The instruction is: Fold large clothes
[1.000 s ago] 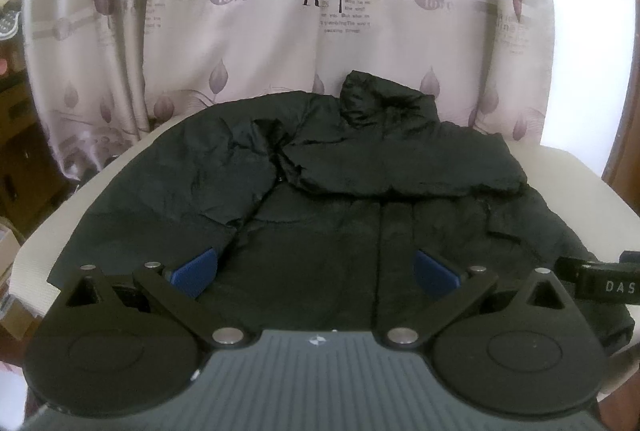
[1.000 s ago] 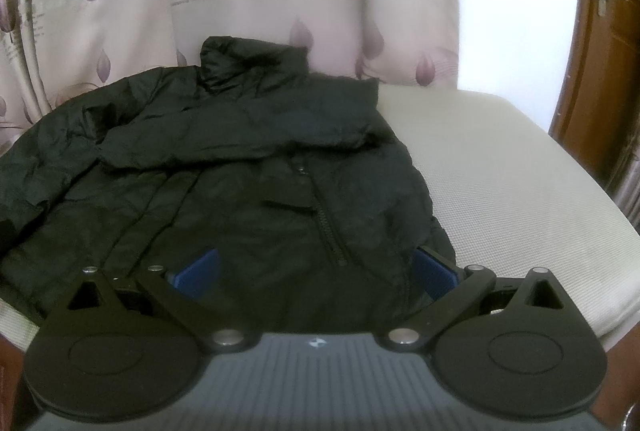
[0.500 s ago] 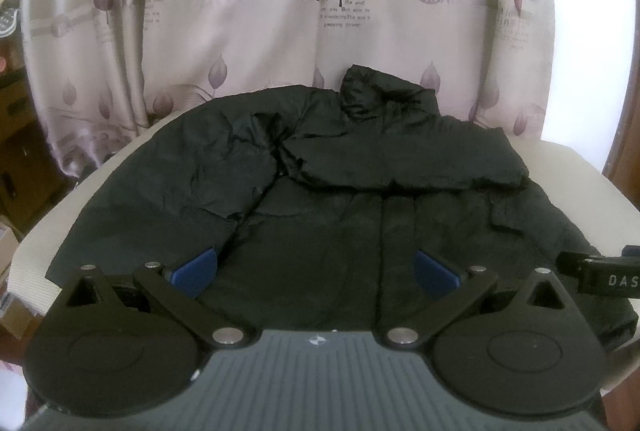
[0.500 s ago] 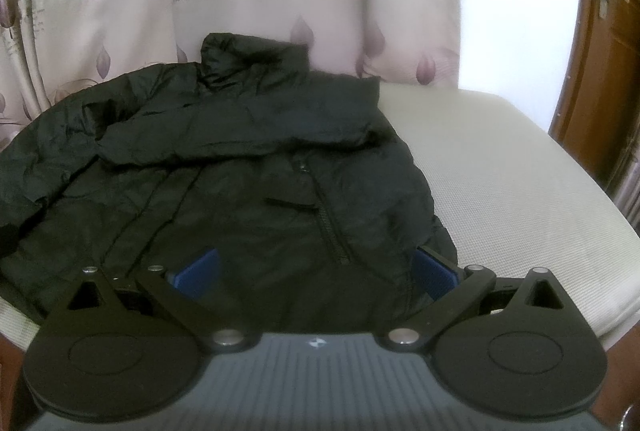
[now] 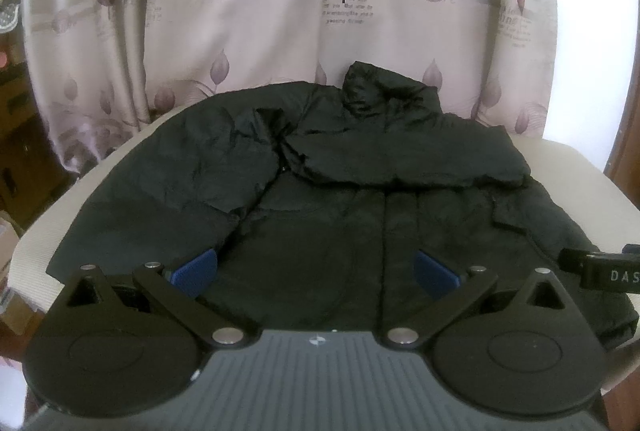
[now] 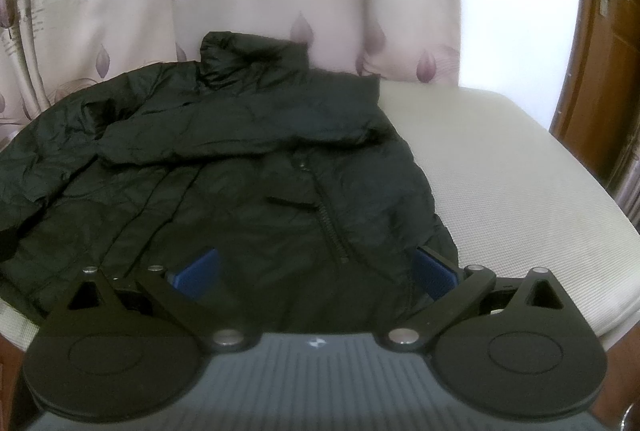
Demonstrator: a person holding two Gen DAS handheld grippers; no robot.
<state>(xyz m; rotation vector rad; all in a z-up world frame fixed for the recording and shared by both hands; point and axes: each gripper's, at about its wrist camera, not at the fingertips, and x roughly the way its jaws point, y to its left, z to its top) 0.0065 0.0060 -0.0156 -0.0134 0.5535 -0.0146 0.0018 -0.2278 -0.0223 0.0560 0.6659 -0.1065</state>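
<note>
A black jacket (image 5: 320, 215) of thin, crinkled, faintly glossy fabric lies front-up on a cream desk (image 6: 500, 167) whose cover has a fine woven grain and rounded edges. Its stand-up collar (image 5: 384, 87) points toward the curtain, and one sleeve (image 5: 400, 159) is folded across the chest as a puffy horizontal band. A toothed zipper (image 6: 332, 227) runs down the front, with a slit pocket just beside it.

The left tongs (image 5: 316, 271) hover over the hem, spread wide and gripping nothing; their blue pads (image 5: 196, 271) are ribbed, set on matte black linkage arms with round disc plates. The right tongs (image 6: 316, 271) are likewise released, over the hem near the jacket's right edge, one blue pad (image 6: 434, 273) close to the fabric's border; contact cannot be judged.

Behind hangs a satin curtain (image 5: 280, 11), pale pink, pleated, printed with mauve leaves and lettering. Brown wooden door trim (image 6: 596, 71) stands at the right.
</note>
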